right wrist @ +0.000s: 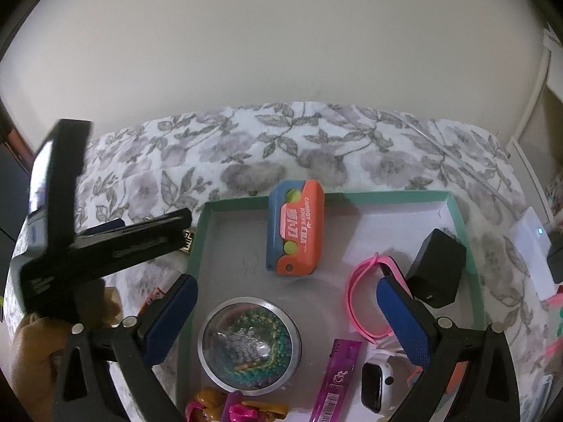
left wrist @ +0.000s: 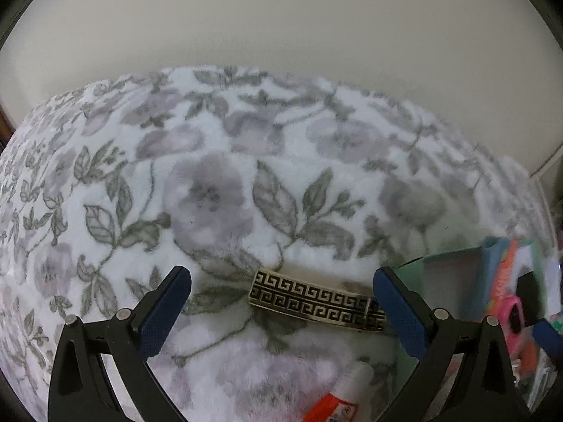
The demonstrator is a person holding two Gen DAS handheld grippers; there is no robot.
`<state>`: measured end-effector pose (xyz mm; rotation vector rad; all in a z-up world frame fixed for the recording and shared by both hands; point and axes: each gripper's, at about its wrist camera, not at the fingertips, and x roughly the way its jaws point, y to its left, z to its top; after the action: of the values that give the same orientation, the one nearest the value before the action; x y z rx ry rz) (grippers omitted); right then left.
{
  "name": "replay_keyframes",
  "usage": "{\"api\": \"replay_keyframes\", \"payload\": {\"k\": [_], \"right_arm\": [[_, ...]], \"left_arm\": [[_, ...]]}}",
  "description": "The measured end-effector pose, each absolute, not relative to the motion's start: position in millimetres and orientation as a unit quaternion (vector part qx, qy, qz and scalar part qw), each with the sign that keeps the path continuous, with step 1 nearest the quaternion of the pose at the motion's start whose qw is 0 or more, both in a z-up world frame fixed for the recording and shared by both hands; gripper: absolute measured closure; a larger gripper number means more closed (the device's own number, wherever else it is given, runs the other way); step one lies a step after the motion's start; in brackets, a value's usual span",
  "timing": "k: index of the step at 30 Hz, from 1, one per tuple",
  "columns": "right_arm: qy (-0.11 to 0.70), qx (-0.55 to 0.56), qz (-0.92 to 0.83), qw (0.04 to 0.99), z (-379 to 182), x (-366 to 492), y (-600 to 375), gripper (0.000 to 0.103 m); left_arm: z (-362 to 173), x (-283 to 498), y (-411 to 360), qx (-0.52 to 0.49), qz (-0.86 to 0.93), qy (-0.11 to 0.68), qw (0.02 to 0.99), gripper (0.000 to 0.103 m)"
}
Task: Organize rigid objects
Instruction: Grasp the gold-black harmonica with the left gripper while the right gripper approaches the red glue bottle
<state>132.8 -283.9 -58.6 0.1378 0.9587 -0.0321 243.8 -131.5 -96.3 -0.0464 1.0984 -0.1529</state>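
left gripper (left wrist: 281, 302): jaws wide, patterned buckle (left wrist: 313, 300) between them on the bed blanket (left wrist: 211, 190) | right gripper (right wrist: 286, 302): jaws wide, empty, over green box (right wrist: 461, 218); orange carrot knife (right wrist: 295, 227) beyond the jaws

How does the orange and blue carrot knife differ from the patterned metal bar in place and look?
The carrot knife lies inside the green box; the metal bar lies outside it, on the flowered blanket. The knife is chunky and bright orange and blue; the bar is slim, golden with a black key pattern. Neither is held.
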Motion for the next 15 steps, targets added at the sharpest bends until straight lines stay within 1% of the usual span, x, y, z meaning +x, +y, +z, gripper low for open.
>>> {"api": "replay_keyframes", "payload": {"k": [6, 8, 11, 13, 14, 15], "right_arm": [[0.459, 0.071, -0.012, 0.885, -57, 132, -285, 0.000], [0.459, 0.071, -0.009, 0.886, -56, 132, -284, 0.000], [0.458, 0.069, -0.004, 0.886, -54, 132, -281, 0.000], [0.457, 0.071, -0.001, 0.887, -52, 132, -279, 0.000], [0.457, 0.072, 0.001, 0.887, -52, 132, -279, 0.000], [0.457, 0.073, 0.002, 0.887, -51, 132, -278, 0.000]], "left_arm": [[-102, 237, -124, -0.011, -0.075, 0.538, 0.840, 0.000], [-100, 235, -117, -0.018, -0.069, 0.544, 0.836, 0.004], [-97, 232, -114, -0.015, -0.066, 0.546, 0.835, 0.016], [-94, 230, -112, -0.016, -0.068, 0.547, 0.834, 0.028], [-93, 229, -110, -0.016, -0.068, 0.547, 0.834, 0.031], [-92, 227, -109, -0.017, -0.068, 0.547, 0.834, 0.037]]}}
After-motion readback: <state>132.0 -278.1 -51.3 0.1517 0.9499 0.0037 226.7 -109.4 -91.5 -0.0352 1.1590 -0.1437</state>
